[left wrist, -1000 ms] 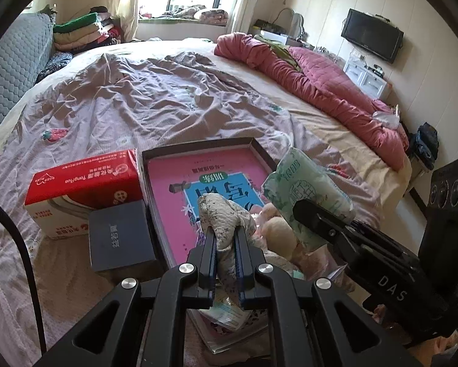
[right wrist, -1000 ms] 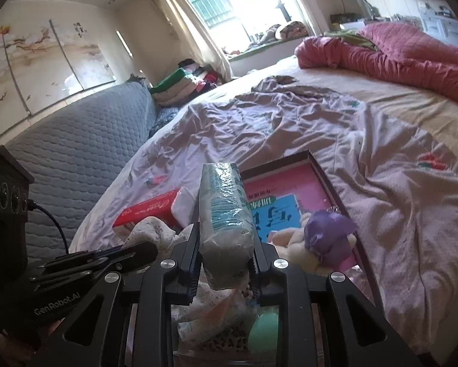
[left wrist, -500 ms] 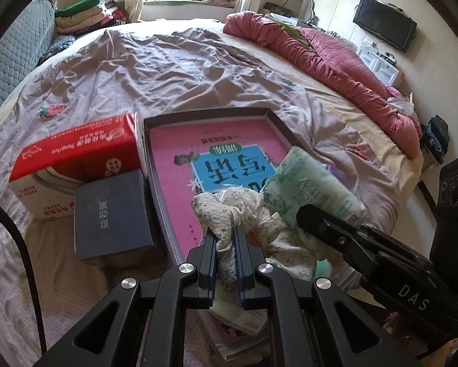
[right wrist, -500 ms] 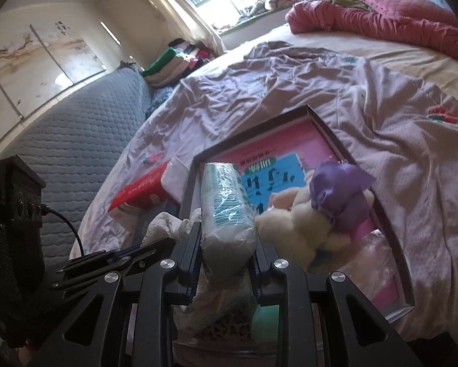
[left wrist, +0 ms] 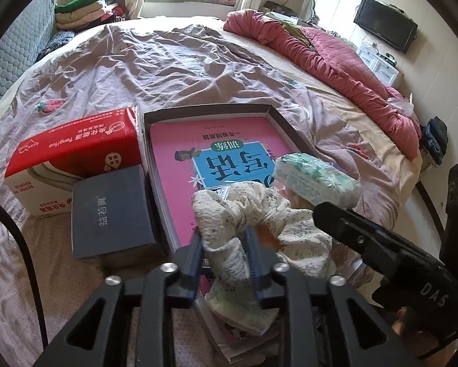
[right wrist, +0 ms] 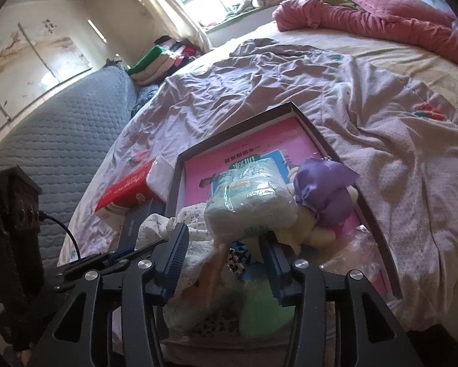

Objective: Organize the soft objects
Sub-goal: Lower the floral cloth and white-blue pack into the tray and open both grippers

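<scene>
We are seeing the floral cloth (left wrist: 259,214) lying in the tray (left wrist: 210,111), bunched between the left gripper's (left wrist: 224,244) jaws, which have just been opening; the pads appear to be barely touching it. The tissue pack (right wrist: 253,195) is resting on the pile beside the plush (right wrist: 323,195). The right gripper (right wrist: 225,250) has also just been opening and is standing wide, gripping nothing. A red box (left wrist: 73,153) and grey box (left wrist: 109,214) are sitting left of the tray.
</scene>
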Available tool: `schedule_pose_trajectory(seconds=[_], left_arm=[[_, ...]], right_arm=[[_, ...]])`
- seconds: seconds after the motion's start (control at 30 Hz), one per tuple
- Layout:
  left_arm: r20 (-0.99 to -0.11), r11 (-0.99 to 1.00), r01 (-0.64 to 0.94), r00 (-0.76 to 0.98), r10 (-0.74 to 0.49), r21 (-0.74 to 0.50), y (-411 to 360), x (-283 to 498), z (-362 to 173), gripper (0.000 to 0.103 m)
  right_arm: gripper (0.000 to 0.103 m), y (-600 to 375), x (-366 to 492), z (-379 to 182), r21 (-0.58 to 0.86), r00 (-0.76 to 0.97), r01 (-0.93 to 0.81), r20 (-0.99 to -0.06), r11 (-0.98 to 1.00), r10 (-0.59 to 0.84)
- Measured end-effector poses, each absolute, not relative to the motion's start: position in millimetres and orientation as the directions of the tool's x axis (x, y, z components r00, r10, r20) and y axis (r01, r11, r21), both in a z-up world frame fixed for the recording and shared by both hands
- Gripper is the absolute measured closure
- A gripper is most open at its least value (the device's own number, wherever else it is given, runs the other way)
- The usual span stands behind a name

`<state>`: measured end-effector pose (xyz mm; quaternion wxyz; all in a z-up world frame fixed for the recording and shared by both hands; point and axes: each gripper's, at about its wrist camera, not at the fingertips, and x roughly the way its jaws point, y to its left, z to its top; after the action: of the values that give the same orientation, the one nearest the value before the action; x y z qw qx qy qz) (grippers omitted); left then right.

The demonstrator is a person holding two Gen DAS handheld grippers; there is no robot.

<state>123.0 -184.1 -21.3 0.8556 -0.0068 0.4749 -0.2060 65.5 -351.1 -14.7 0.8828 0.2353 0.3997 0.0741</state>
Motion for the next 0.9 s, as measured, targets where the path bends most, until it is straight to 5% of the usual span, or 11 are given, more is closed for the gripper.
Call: schedule_pose_trajectory(seconds=[0.13, 0.9], left_arm=[[-0.805, 0.916, 0.351, 0.476, -0.354, -0.195, -181.5, 119.7, -17.1, 0.056], [-0.785, 0.926, 0.346, 0.529, -0.323, -0.148, -157.3, 94.6, 10.1, 0.047]], right_arm=[[0.049, -354.0, 58.0, -7.7, 0.463, 0.672, 0.078, -0.678, 0.883, 0.297], [0.029, -320.0, 26.1, 43.7, 0.291, 0.732, 0.025, -0.656, 0.956, 0.181]])
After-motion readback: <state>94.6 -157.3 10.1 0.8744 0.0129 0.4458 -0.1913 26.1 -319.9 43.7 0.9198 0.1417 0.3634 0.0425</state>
